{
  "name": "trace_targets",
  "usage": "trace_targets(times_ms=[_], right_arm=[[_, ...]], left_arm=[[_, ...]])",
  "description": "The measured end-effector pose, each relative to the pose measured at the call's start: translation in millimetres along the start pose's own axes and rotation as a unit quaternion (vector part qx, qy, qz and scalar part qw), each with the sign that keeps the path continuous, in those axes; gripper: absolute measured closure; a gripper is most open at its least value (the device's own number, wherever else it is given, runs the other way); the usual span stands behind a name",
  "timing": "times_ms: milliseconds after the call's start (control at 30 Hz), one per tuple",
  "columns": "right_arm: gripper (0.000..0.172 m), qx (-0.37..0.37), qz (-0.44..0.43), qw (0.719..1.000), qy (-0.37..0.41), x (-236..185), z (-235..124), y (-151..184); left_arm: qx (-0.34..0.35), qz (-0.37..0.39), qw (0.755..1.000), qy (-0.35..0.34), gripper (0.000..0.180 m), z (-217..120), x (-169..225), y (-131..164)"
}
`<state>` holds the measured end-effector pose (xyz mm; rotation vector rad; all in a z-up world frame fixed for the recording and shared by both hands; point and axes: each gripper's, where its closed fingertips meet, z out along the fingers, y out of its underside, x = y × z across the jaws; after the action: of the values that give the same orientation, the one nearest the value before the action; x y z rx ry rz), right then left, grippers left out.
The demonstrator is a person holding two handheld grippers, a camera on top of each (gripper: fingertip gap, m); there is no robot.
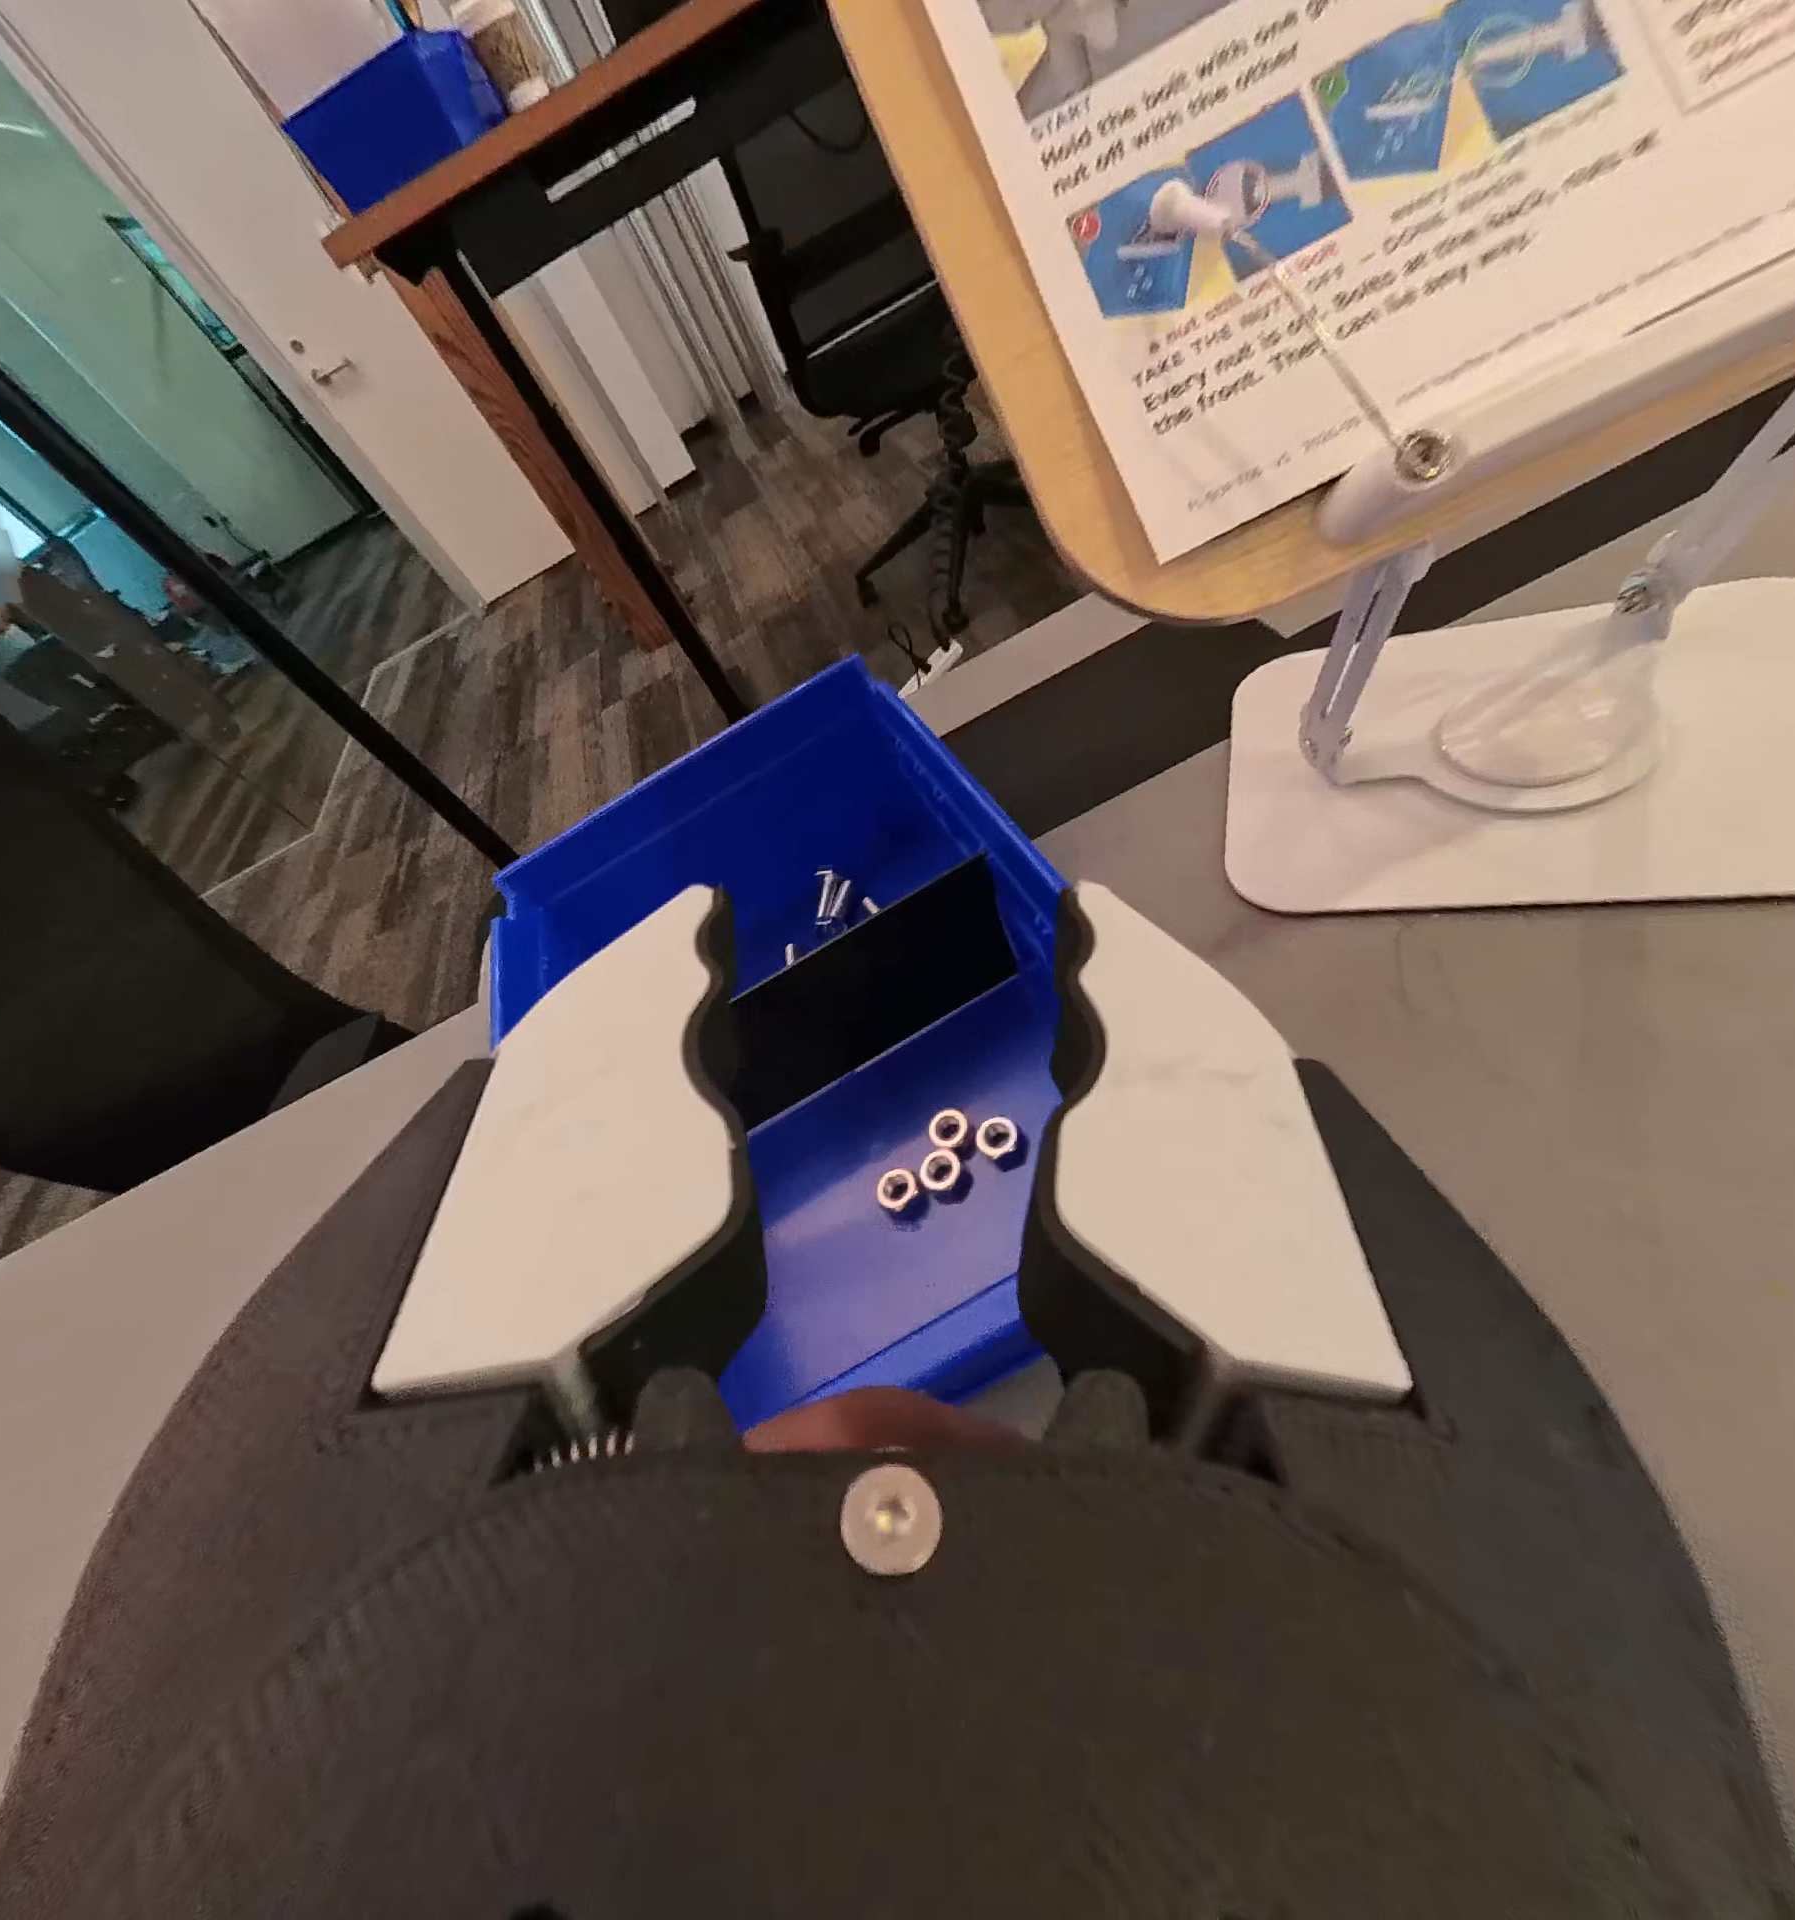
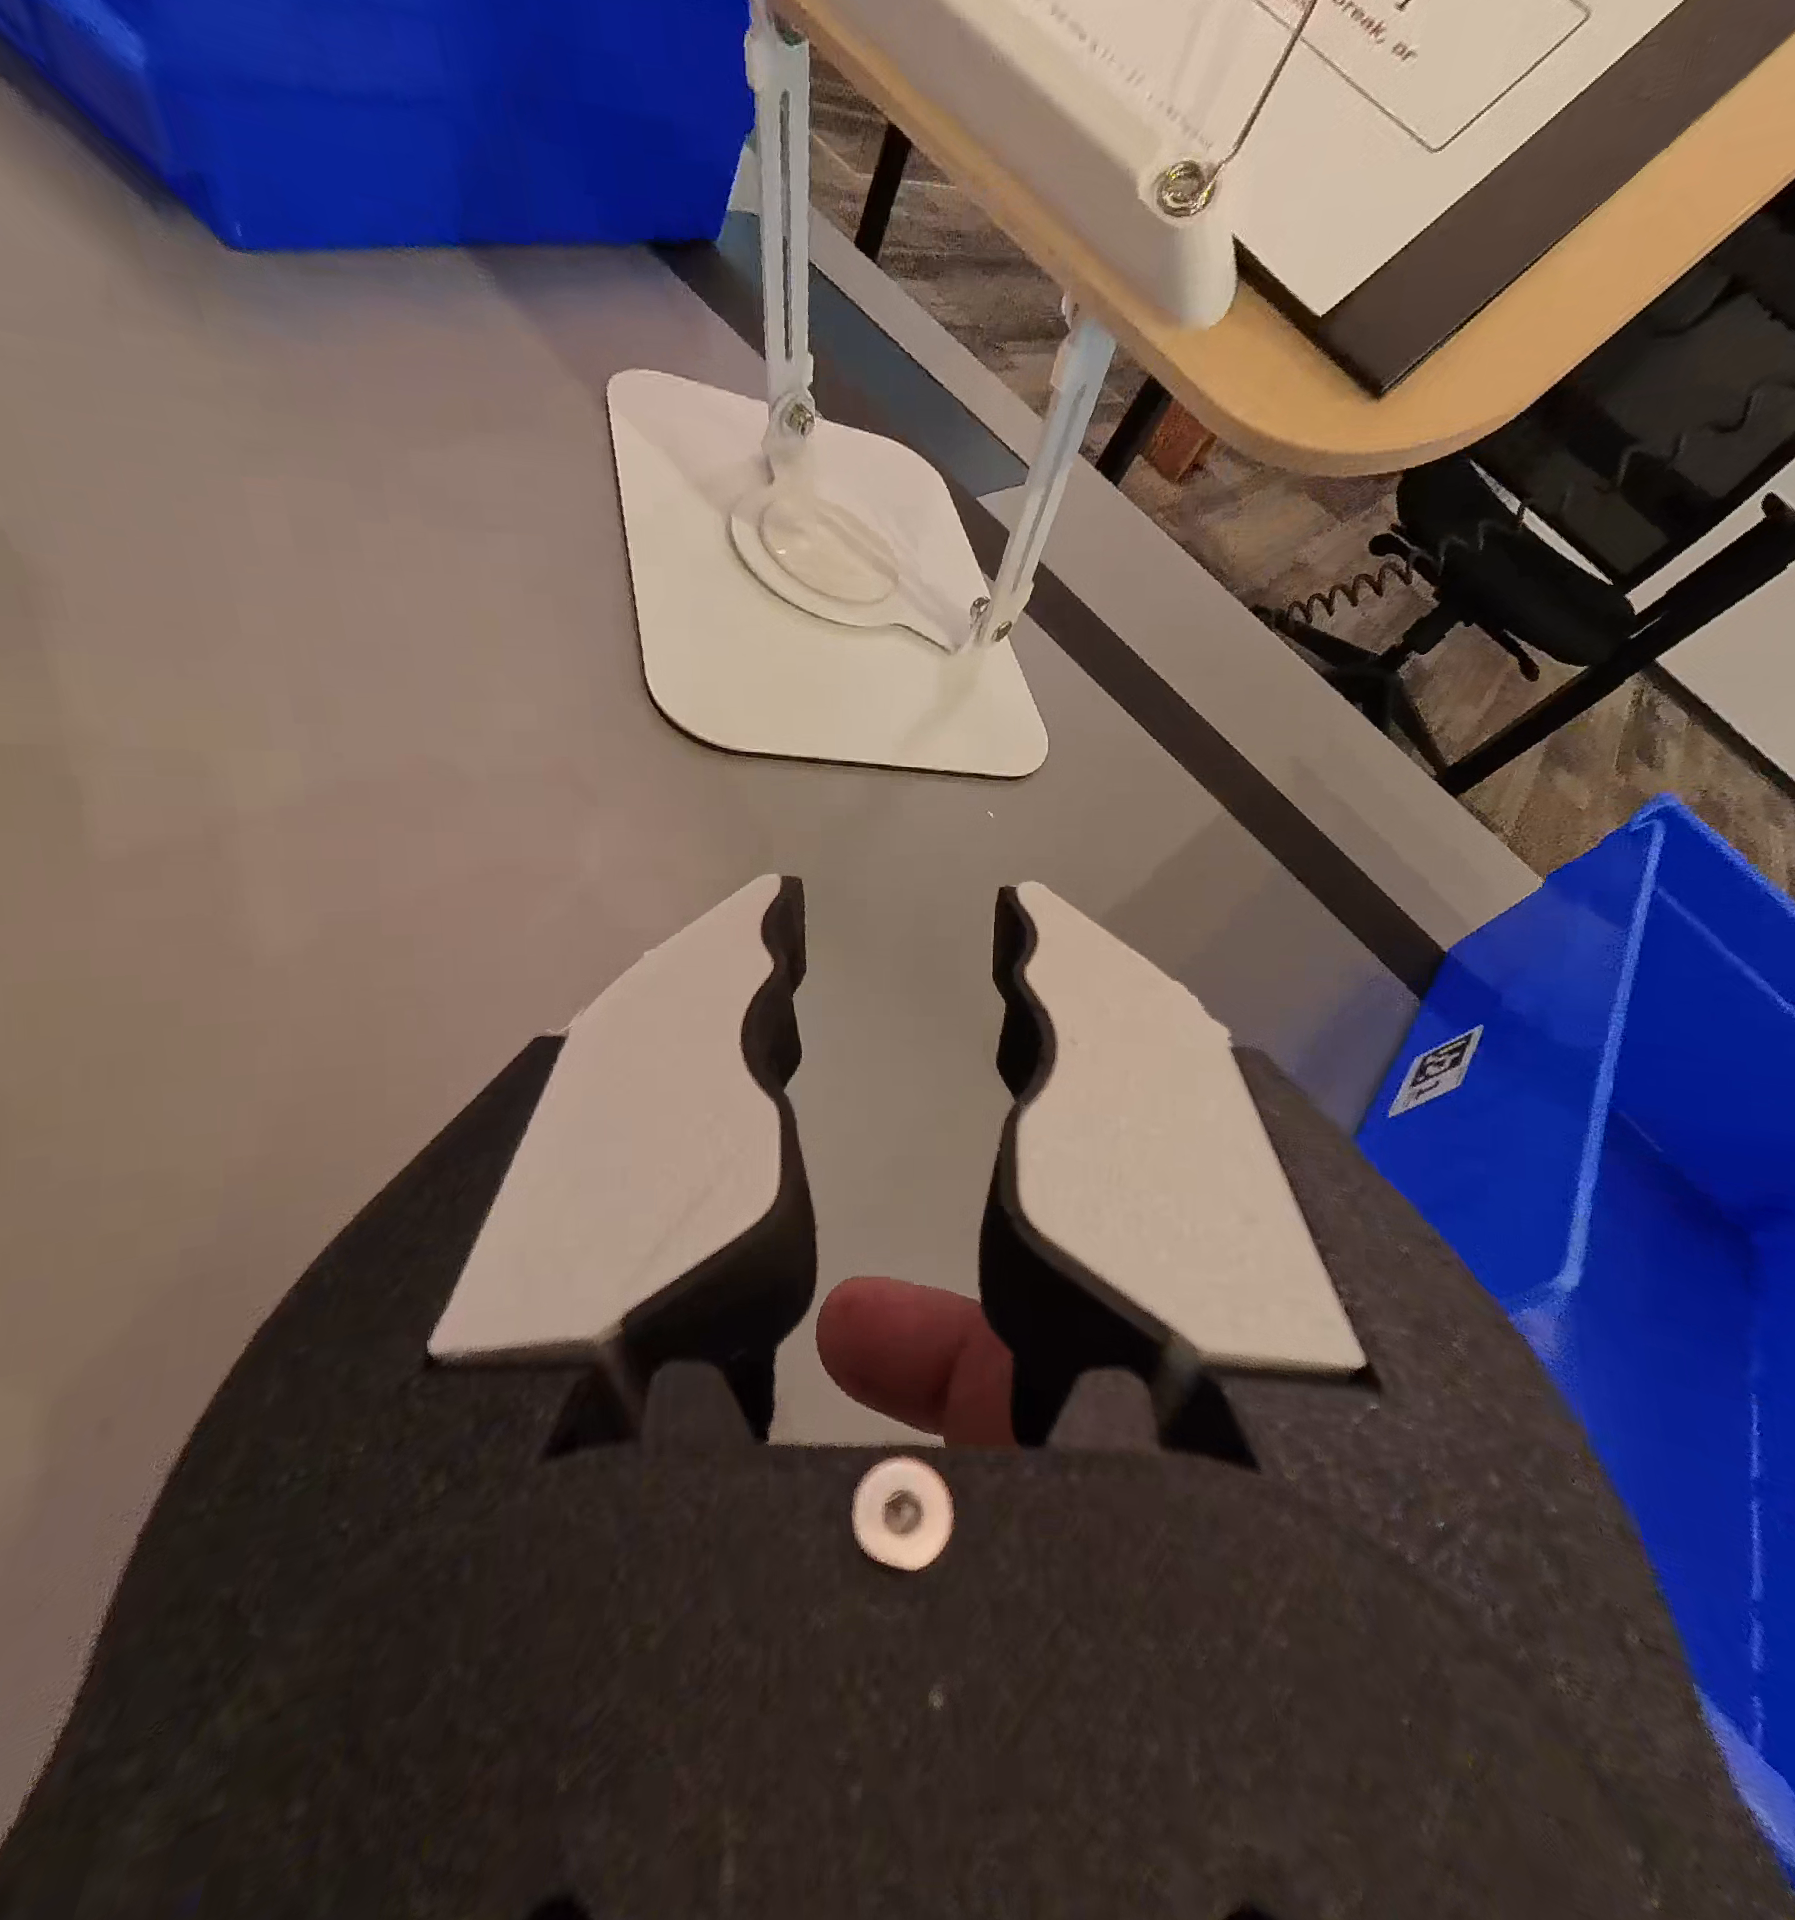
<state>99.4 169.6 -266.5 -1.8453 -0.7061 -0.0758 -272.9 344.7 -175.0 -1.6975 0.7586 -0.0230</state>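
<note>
My left gripper (image 1: 895, 909) is open and empty, hovering over a small blue bin (image 1: 685, 831) on the grey table. A black divider (image 1: 872, 987) splits the bin. Several silver nuts (image 1: 940, 1158) lie in the near compartment. Several silver bolts (image 1: 831, 904) lie in the far compartment. My right gripper (image 2: 898, 904) is open and empty above the bare grey table (image 2: 353, 727). A blue bin (image 2: 1651, 1195) stands to its right, and another blue bin (image 2: 405, 114) stands at the far left.
A white stand (image 2: 831, 665) with a wooden board holding an instruction sheet (image 1: 1340, 239) stands on the table behind both grippers. The table's edge runs along the far side. Beyond it are a floor, office chairs and a desk (image 1: 519, 187).
</note>
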Motion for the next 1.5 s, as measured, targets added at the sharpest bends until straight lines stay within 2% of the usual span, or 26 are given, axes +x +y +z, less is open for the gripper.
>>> trace_targets(times_ms=[167, 333, 367, 433, 467, 533, 633, 733, 767, 933, 1000, 1267, 1367, 1500], right_arm=[[0.138, 0.010, 0.026, 1.000, -0.005, 4.3, 5.5, 2.8], [0.138, 0.012, 0.024, 1.000, -0.012, 3.8, 19.3, 4.8], [0.138, 0.010, 0.020, 1.000, -0.015, 2.0, 22.8, 6.8], [0.138, 0.004, 0.016, 1.000, -0.019, -0.6, 29.0, 9.9], [0.138, 0.003, 0.018, 1.000, -0.022, -1.6, 31.7, 10.6], [0.138, -0.001, 0.021, 0.999, -0.026, -2.9, 37.0, 13.3], [0.138, -0.006, 0.017, 0.999, -0.033, -5.7, 43.3, 19.0], [0.138, -0.013, 0.018, 0.999, -0.039, -7.2, 47.9, 26.2], [0.138, -0.015, 0.021, 0.999, -0.041, -7.8, 49.0, 28.6], [0.138, -0.021, 0.024, 0.998, -0.048, -8.8, 52.7, 36.3], [0.138, -0.024, 0.027, 0.998, -0.051, -9.6, 54.6, 37.8], [0.138, -0.023, 0.031, 0.998, -0.058, -10.8, 55.6, 36.9], [0.138, -0.025, 0.028, 0.997, -0.060, -11.7, 56.0, 37.3], [0.138, -0.032, 0.022, 0.997, -0.063, -13.8, 57.4, 39.0]], left_arm=[[-0.041, -0.007, 0.999, -0.011, 0.127, 25.9, -23.1, 11.9], [-0.115, -0.023, 0.993, -0.009, 0.124, 80.6, -64.6, 16.3], [-0.124, -0.028, 0.992, 0.002, 0.121, 94.6, -69.7, 16.6], [-0.194, -0.055, 0.979, 0.035, 0.105, 122.7, -72.6, 31.0], [-0.220, -0.053, 0.973, 0.047, 0.103, 134.2, -71.8, 36.5], [-0.256, -0.029, 0.963, 0.071, 0.115, 153.4, -67.3, 46.3], [-0.298, 0.007, 0.951, 0.086, 0.117, 180.4, -67.2, 64.7], [-0.347, -0.015, 0.929, 0.125, 0.121, 199.6, -60.0, 89.1], [-0.354, -0.014, 0.927, 0.122, 0.128, 204.9, -62.9, 94.9], [-0.427, -0.017, 0.897, 0.114, 0.146, 216.2, -75.4, 125.6], [-0.481, -0.043, 0.864, 0.142, 0.143, 213.8, -67.2, 140.5], [-0.577, -0.095, 0.793, 0.171, 0.136, 208.2, -50.8, 173.3], [-0.565, -0.122, 0.796, 0.180, 0.168, 213.7, -46.8, 169.5], [-0.558, -0.118, 0.801, 0.182, 0.170, 214.2, -48.9, 170.0]])
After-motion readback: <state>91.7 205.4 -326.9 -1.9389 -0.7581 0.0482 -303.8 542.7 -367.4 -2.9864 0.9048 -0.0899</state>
